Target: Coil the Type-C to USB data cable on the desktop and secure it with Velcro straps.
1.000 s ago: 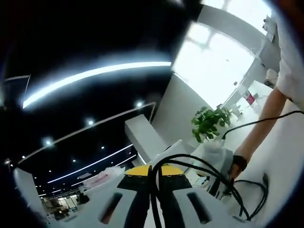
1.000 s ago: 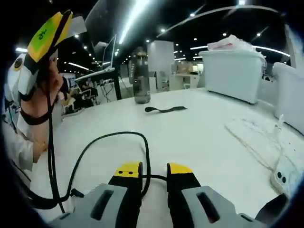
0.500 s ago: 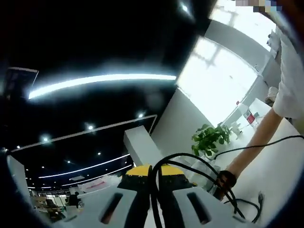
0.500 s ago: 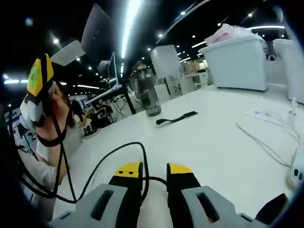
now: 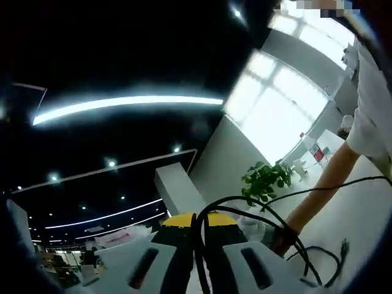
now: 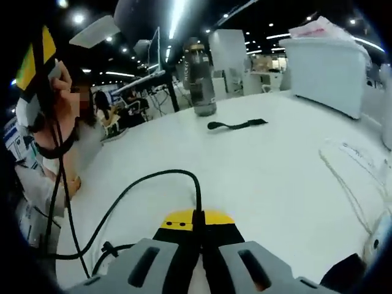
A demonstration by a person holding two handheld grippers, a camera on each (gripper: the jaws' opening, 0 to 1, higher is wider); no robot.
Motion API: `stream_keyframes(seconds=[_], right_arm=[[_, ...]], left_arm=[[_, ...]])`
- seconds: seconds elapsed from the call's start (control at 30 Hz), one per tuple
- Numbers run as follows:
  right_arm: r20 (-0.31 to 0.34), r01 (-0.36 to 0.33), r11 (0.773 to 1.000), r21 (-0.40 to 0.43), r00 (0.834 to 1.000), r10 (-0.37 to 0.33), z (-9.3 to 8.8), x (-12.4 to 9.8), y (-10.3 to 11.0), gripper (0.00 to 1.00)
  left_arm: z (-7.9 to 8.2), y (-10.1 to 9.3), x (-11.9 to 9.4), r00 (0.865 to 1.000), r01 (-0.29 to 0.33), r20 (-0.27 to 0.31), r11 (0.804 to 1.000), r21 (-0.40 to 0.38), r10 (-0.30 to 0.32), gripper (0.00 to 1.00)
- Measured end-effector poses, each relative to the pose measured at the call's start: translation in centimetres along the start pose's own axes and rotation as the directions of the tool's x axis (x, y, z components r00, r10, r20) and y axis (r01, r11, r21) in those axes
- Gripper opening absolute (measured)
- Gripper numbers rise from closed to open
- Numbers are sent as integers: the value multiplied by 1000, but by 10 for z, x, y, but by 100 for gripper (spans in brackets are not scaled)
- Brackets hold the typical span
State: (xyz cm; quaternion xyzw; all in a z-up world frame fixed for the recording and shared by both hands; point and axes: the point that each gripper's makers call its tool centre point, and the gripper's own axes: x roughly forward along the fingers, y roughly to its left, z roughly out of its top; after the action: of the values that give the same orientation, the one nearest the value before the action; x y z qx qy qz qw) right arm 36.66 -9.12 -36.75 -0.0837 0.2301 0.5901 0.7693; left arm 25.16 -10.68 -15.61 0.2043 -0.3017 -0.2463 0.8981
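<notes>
On the white bench (image 6: 294,177) the black Velcro strap (image 6: 237,125) lies flat, long axis crosswise, well ahead of your right gripper (image 6: 195,222), its jaws clamped on the thin black cable (image 6: 153,180), which loops up to your raised left gripper (image 5: 196,222), jaws likewise clamped.

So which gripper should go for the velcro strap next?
Right, probably. Its view looks straight across the desk at the strap, though it is shut on the cable. The left gripper is raised, also clamping cable.
</notes>
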Motion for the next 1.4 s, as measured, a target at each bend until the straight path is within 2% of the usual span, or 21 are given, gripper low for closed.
stream_keyframes(seconds=[0.07, 0.13, 0.2, 0.23, 0.27, 0.3, 0.37, 0.4, 0.47, 0.5, 0.53, 0.6, 0.63, 0.73, 0.83, 1.0, 1.1, 1.17, 1.23, 1.3, 1.4], right_arm=[[87, 95, 995, -11, 992, -93, 10, -20, -15, 2], [184, 178, 984, -27, 968, -170, 21, -46, -23, 2], [289, 269, 962, -44, 925, -246, 33, -74, -25, 2], [313, 320, 945, -63, 906, -286, 35, -89, -24, 2], [369, 386, 918, -92, 869, -329, 41, -108, -21, 2], [388, 409, 906, -108, 857, -340, 44, -115, -17, 2], [454, 446, 889, -100, 815, -359, 52, -138, -3, 2], [484, 450, 888, -91, 799, -356, 56, -146, 5, 2], [555, 450, 892, -43, 754, -353, 62, -160, 14, 2], [570, 439, 898, -30, 746, -346, 62, -163, 17, 2], [580, 427, 904, -19, 742, -338, 62, -164, 20, 2], [574, 414, 909, -37, 754, -320, 58, -164, 25, 2], [581, 419, 906, -52, 751, -314, 57, -165, 27, 2], [617, 426, 902, -71, 729, -296, 62, -172, 33, 2], [641, 420, 903, -96, 720, -266, 67, -178, 41, 2], [643, 376, 920, -111, 733, -222, 68, -174, 49, 2], [658, 338, 935, -109, 730, -187, 70, -175, 53, 2], [658, 318, 942, -110, 733, -171, 72, -175, 55, 2], [650, 309, 943, -120, 743, -160, 71, -174, 57, 2], [654, 239, 966, -102, 748, -116, 71, -171, 63, 2], [666, 183, 980, -85, 742, -81, 72, -174, 66, 2]], left_arm=[[-7, 0, 2, 1000, -3, -20, 1000, -8, 2, 7], [-16, 0, 4, 999, -12, -47, 1000, -7, 11, 7], [-24, 0, 5, 997, -24, -75, 1000, -4, 24, 7], [-27, -1, 6, 996, -27, -86, 1000, 3, 27, 7], [-32, -2, 6, 994, -33, -105, 999, 20, 35, 7], [-36, -3, 7, 993, -36, -115, 999, 23, 39, 7], [-41, -6, 9, 991, -31, -130, 999, 27, 35, 7], [-45, -7, 10, 990, -27, -139, 999, 26, 30, 7], [-50, -11, 11, 988, -15, -152, 1000, 21, 18, 7], [-54, -13, 12, 987, -10, -160, 1000, 18, 13, 7], [-57, -15, 12, 986, -4, -168, 1000, 18, 7, 7], [-63, -17, 12, 983, 2, -186, 999, 35, 5, 7], [-64, -17, 13, 982, 7, -191, 999, 54, 3, 7], [-65, -19, 14, 984, 9, -180, 996, 83, 6, 8], [-66, -21, 15, 984, 17, -176, 995, 96, 0, 8], [-64, -25, 16, 986, 26, -167, 996, 91, -11, 9], [-64, -29, 16, 986, 37, -165, 995, 91, -22, 9], [-65, -29, 16, 985, 37, -170, 994, 103, -19, 10], [-65, -28, 16, 985, 34, -173, 994, 106, -15, 10], [-65, -27, 15, 985, 32, -172, 994, 104, -13, 11], [-65, -26, 15, 984, 32, -176, 994, 106, -13, 15]])
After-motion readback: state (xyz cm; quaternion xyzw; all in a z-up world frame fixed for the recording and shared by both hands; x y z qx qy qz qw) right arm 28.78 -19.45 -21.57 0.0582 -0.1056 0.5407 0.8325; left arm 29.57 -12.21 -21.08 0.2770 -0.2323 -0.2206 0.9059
